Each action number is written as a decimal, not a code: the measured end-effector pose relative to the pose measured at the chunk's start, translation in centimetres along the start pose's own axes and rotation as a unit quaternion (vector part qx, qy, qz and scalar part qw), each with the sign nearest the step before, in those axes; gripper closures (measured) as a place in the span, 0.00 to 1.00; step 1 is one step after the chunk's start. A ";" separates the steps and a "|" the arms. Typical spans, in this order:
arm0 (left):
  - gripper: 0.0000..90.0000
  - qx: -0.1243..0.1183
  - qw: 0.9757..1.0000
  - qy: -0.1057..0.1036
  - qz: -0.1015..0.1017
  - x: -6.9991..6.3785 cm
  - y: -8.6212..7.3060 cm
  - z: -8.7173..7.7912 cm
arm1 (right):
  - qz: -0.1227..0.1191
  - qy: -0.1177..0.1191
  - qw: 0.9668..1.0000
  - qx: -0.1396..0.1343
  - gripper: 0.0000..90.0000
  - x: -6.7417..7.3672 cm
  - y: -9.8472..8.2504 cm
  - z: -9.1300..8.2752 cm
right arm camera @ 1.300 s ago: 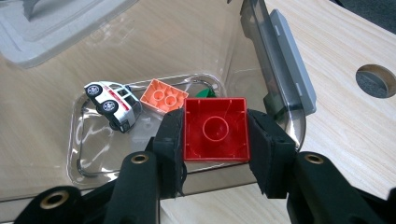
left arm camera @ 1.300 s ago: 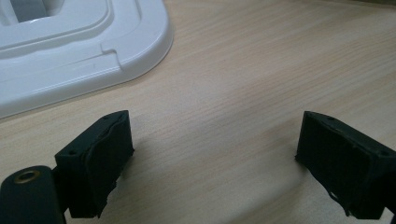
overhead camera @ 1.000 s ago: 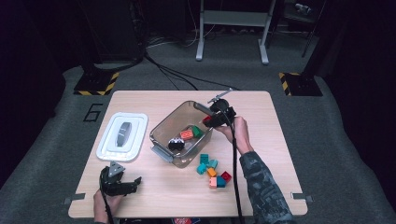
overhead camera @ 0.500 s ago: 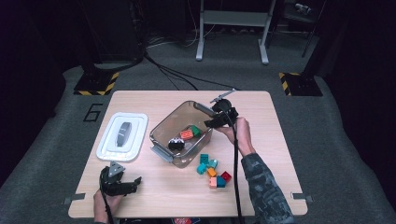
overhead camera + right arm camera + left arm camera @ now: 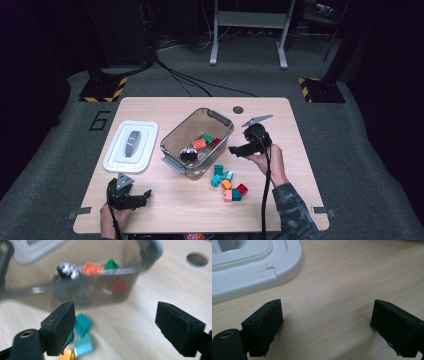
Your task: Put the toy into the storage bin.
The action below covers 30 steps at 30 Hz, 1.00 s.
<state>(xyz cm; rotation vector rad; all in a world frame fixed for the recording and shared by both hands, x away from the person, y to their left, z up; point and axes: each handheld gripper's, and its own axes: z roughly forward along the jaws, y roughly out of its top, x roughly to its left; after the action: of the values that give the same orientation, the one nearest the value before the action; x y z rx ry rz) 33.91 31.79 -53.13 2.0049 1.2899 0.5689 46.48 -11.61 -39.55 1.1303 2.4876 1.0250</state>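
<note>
Two grippers are open and hold nothing. The right gripper, earlier over the clear bin, is now beside its right wall, its fingers having just opened; loose blocks lie toward the near edge. The left gripper rests by the near left corner, below the white lid. The floor beside the tabletop reads "6".

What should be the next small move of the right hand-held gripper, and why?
Probably lower the right hand-held gripper onto the loose blocks beside the bin. Its jaws have just been opening and hold nothing, some blocks already lie in the bin, and more wait on the table.
</note>
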 end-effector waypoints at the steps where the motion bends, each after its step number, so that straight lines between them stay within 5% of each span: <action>1: 0.12 0.000 1.000 0.000 0.000 0.0 0.0 0.0 | 0.001 0.003 1.000 0.001 0.16 0.0 -0.8 0.1; 8: 0.12 0.000 1.000 0.000 0.000 0.0 0.0 0.0 | 0.012 0.003 1.000 0.029 0.12 0.8 -5.6 1.0; 15: 0.12 0.000 1.000 0.000 0.001 0.0 0.0 0.0 | 0.027 0.012 0.999 0.046 0.22 1.9 -9.9 1.8; 22: 0.12 0.000 1.000 0.000 0.000 0.0 0.0 0.0 | 0.037 0.018 0.998 0.056 0.42 2.3 -11.8 2.1; 30: 0.12 0.000 1.000 0.000 0.001 0.0 0.0 0.0 | 0.040 0.012 0.997 0.060 0.62 2.0 -11.9 2.3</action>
<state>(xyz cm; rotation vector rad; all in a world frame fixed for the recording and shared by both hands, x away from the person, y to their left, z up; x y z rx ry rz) 33.92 31.79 -53.12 2.0064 1.2890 0.5703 39.39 -14.48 -49.16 1.2679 2.5721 0.9250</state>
